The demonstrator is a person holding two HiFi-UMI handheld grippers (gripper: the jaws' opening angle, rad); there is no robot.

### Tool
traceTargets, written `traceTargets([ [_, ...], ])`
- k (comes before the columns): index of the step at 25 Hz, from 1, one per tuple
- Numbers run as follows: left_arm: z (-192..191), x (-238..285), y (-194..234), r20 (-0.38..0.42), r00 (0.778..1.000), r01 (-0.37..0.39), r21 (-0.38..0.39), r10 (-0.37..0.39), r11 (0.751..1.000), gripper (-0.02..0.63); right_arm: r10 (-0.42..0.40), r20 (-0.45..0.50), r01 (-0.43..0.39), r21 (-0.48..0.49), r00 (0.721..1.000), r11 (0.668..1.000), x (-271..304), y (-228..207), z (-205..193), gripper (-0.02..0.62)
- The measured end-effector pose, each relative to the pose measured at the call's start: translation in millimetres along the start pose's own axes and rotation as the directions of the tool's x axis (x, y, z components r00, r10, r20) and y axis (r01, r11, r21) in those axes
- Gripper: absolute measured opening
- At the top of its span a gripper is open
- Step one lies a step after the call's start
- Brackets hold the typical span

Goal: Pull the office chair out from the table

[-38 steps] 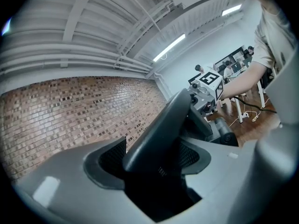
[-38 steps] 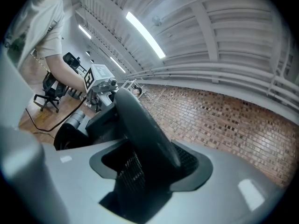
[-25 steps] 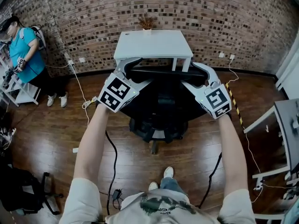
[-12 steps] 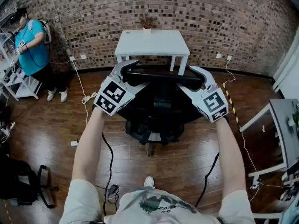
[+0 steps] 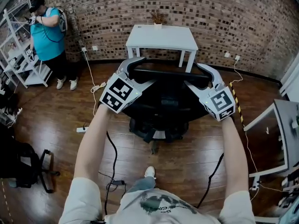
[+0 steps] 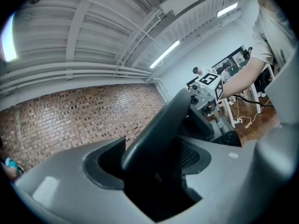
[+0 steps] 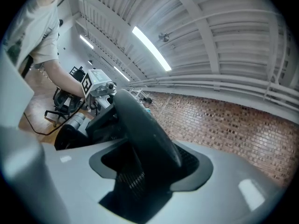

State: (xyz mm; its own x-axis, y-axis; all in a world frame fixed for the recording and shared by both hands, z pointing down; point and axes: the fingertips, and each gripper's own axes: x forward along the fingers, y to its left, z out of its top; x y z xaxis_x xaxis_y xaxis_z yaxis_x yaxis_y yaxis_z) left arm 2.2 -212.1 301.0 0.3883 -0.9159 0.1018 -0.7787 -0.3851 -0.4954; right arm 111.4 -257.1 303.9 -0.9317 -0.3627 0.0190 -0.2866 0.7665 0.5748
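Fingers point(image 5: 126, 63) of left gripper point(image 5: 138, 65) and right gripper point(image 5: 202, 72) clamp office chair point(image 5: 163, 101), table point(image 5: 161, 36) beyond.

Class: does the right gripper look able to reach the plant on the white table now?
Probably not: the right gripper is clamped on the chair, and the plant sits beyond it, at the far edge of the table.

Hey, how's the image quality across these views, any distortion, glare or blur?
Head view: fisheye bows the brick wall, lighting even, sharp. Left gripper view: dark round corners, the near chair back looks soft. Right gripper view: same dark corners, ceiling strip light blown white.
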Motion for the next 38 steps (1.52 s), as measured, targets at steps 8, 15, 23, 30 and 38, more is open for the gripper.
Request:
traceTargets([
  [8, 18.0, -40.4, -40.8, -0.007, 1.0, -0.007, -0.014, 0.007, 1.0, 0.334, 0.016, 0.032, -0.016, -0.005, 0.999, 1.0, -39.4, 33.4, 24.2, 0.287],
  [15, 25.9, -65.5, -64.4, -0.012, 1.0, -0.01, -0.016, 0.01, 1.0, 0.334, 0.023, 0.047, -0.023, -0.003, 0.999, 1.0, -62.7, 55.1, 35.6, 0.287],
  [23, 32.1, -69.5, -74.8, -0.033, 0.999, -0.015, -0.027, 0.015, 1.0, 0.335, 0.031, 0.052, -0.031, 0.004, 0.998, 0.999, -73.8, 57.5, 37.5, 0.287],
  [30, 33.8, -77.7, -75.7, -0.034, 0.999, -0.04, -0.024, 0.039, 0.999, 0.347, 0.025, 0.032, -0.026, 0.029, 0.999, 0.999, -73.6, 62.3, 41.7, 0.293],
  [38, 42.1, -90.3, -79.1, -0.041, 0.996, -0.076, -0.034, 0.074, 0.997, 0.37, -0.045, 0.017, 0.045, 0.0, 0.999, 0.999, -87.3, 66.5, 56.7, 0.316],
])
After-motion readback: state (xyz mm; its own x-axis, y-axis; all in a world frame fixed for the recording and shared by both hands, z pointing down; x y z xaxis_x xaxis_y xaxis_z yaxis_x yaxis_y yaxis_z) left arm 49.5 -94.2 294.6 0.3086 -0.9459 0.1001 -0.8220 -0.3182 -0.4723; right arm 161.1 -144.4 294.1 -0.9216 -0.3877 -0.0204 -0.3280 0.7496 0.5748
